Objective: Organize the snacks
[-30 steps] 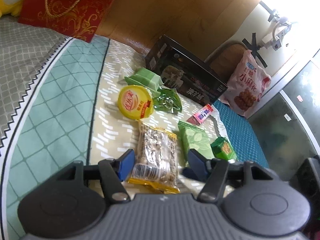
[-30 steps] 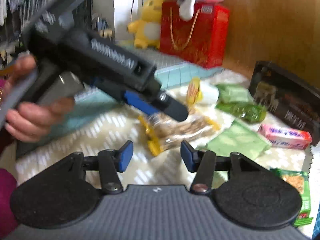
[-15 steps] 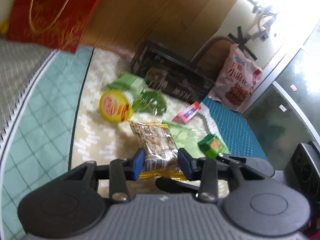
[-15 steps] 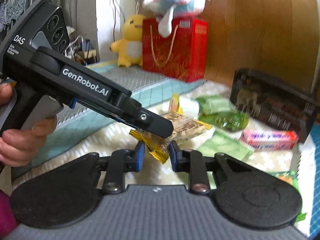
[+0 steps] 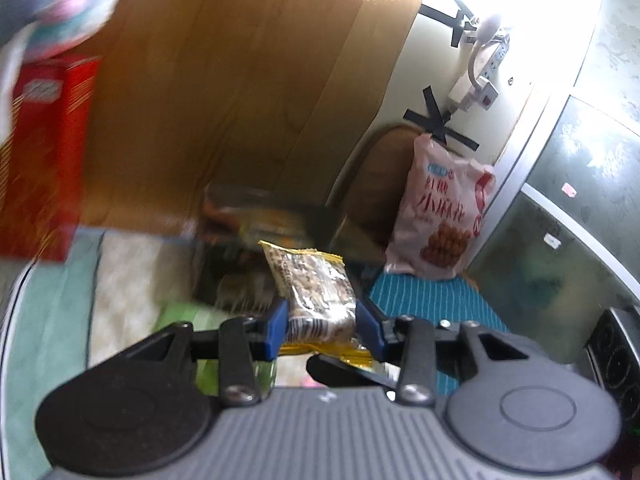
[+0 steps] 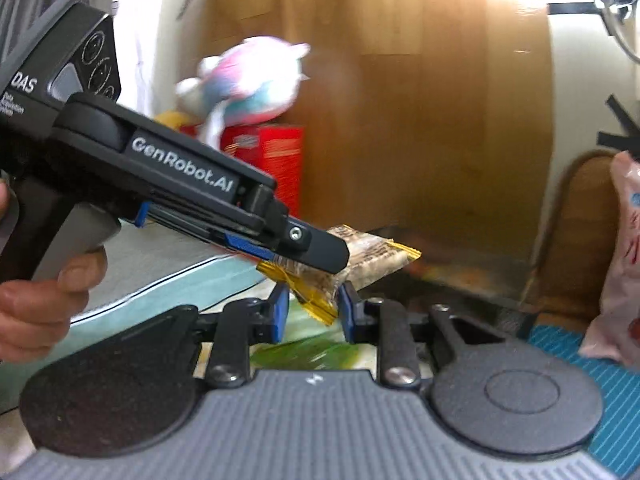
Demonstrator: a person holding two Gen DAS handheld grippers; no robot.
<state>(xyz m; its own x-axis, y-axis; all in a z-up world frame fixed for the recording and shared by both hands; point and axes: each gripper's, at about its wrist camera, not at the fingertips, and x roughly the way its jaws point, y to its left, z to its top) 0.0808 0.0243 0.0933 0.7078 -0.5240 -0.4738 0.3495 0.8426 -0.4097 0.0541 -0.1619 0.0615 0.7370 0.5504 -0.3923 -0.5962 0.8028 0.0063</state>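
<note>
Left claw point(image 5: 322, 330): pinching the yellow-edged snack packet point(image 5: 314, 294) near its lower end, blue pads pressed against both of its sides.
Right claw point(image 6: 310, 308): its blue pads sit either side of the packet's yellow crimped end point(image 6: 316, 300); the gap is narrow, but whether the pads actually press the wrapper, I cannot tell.
Snack packet: held up in the air above the bed, clear wrapper with a grainy brown filling and yellow sealed ends; in the left wrist view it stands nearly upright out of the left claw, in the right wrist view it slants up toward the right.
Left claw seen from the right wrist: black body lettered "GenRobot.AI", reaching in from the left, its dark finger point(image 6: 320, 246) lying across the packet.
Person's hand point(image 6: 44, 292): wrapped around the grey handle of the left tool.
Bed cover point(image 5: 48, 312): pale green and cream patterned cloth below, blurred.
Dark box point(image 5: 244, 256): behind the packet, against the wooden headboard point(image 5: 224, 100), blurred.
Pink snack bag point(image 5: 440, 216): upright at the right, beside a teal striped cloth point(image 5: 428, 300).
Red gift bag point(image 5: 44, 152): at the left by the headboard.
Plush toy point(image 6: 248, 80): pink, white and blue, on top of the red gift bag.
Green packet point(image 6: 308, 354): on the bed under the right claw, blurred.
</note>
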